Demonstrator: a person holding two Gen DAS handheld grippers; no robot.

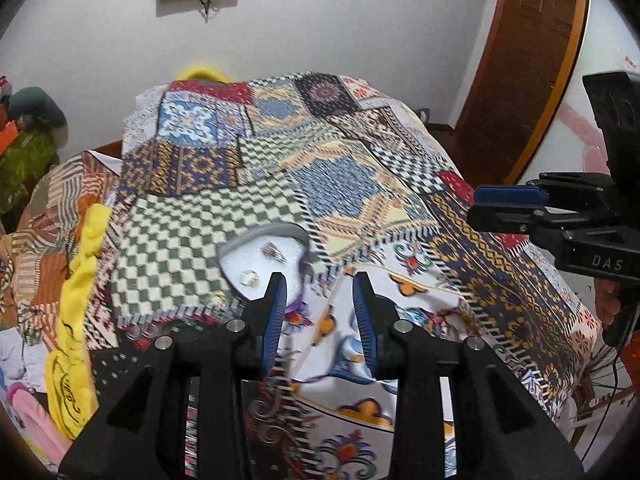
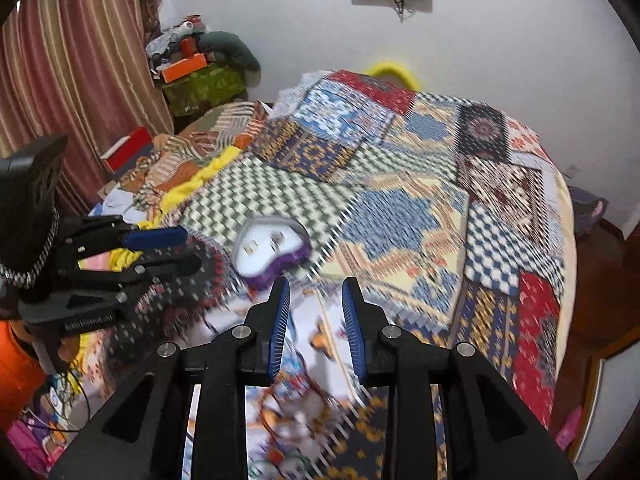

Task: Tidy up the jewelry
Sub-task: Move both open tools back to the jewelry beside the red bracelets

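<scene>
Tray, heart-shaped, on bed: holds two small jewelry pieces, lies just ahead-left of both my jaws, point toward me. Left gripper nearer; right gripper beside it. Both angled downward over the quilt, jaws parted, nothing between them.

Left gripper: jaws parted, nothing between the blue pads, pointing steeply down over the near edge of the bed. Right gripper: jaws parted slightly narrower, also empty, same downward tilt. The two are held side by side, apart. Fingers of a hand wrap the right gripper's handle.
</scene>
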